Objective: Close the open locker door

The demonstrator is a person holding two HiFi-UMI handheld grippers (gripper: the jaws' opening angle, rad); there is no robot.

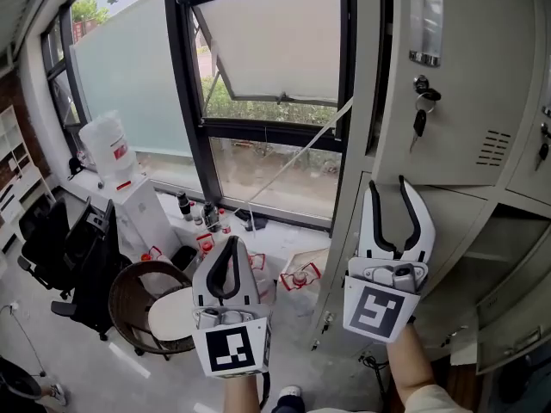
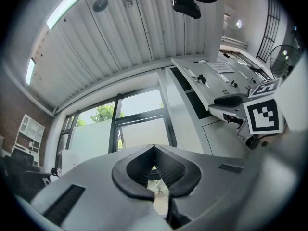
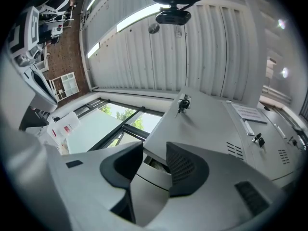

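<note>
The locker door (image 1: 448,84), keys (image 1: 420,110) in its lock, stands at upper right, a dark gap along its left edge. Your right gripper (image 1: 387,188) rises just below it, jaws apart, gripping nothing. Your left gripper (image 1: 231,241), pinched together on nothing, sits lower left.

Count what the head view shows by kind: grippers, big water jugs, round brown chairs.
Grippers: 2, the left gripper with fingers together and the right gripper with fingers apart
Water jugs: 1
Round brown chairs: 1
Total: 4
</note>
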